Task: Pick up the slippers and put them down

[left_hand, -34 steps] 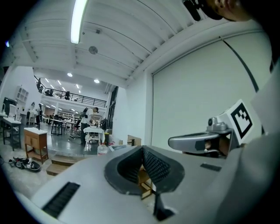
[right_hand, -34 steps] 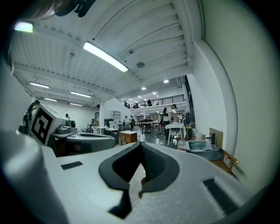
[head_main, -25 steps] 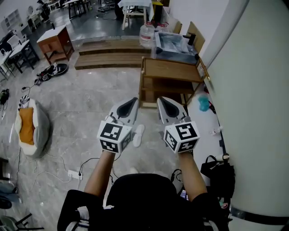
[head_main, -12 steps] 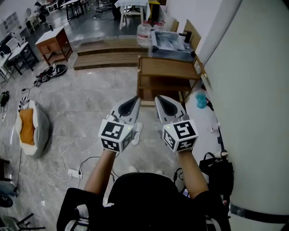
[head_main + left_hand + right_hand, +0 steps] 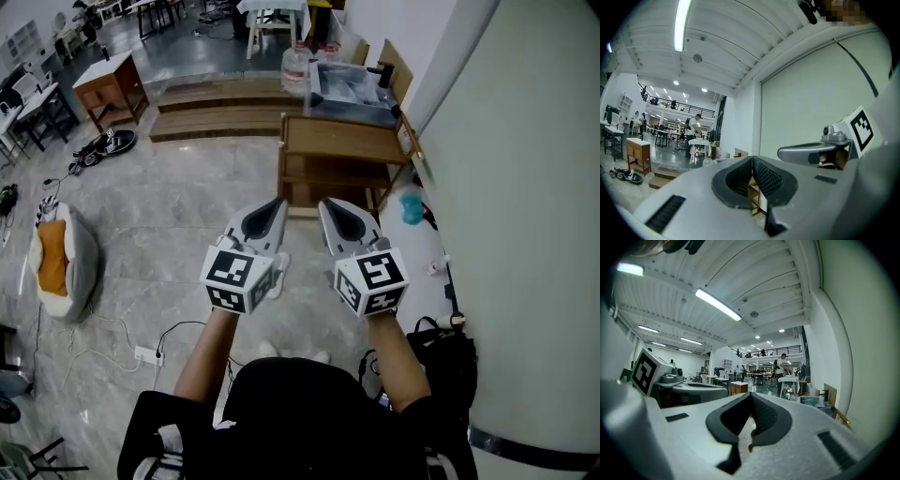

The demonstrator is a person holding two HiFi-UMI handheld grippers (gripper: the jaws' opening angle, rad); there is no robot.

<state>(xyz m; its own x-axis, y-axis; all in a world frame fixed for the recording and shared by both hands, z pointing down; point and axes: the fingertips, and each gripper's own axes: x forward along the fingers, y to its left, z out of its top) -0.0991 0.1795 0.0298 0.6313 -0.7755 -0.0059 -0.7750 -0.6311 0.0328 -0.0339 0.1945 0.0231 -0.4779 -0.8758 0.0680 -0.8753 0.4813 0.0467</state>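
A broad white wall runs close along the outer side of the right claw, so we have little room there. Open grey floor spreads wide to the left of the left claw. Straight ahead of both claws a wooden table closes off the way forward. A cushion lies well off to the left claw's left, and a black bag sits behind and right of the right claw. Both claws are level and side by side, pressed fully closed with nothing in them. One white slipper lies on the floor below the left claw, half hidden by its marker cube. Its long axis runs roughly along the claw, and we cannot tell which end is the toe.
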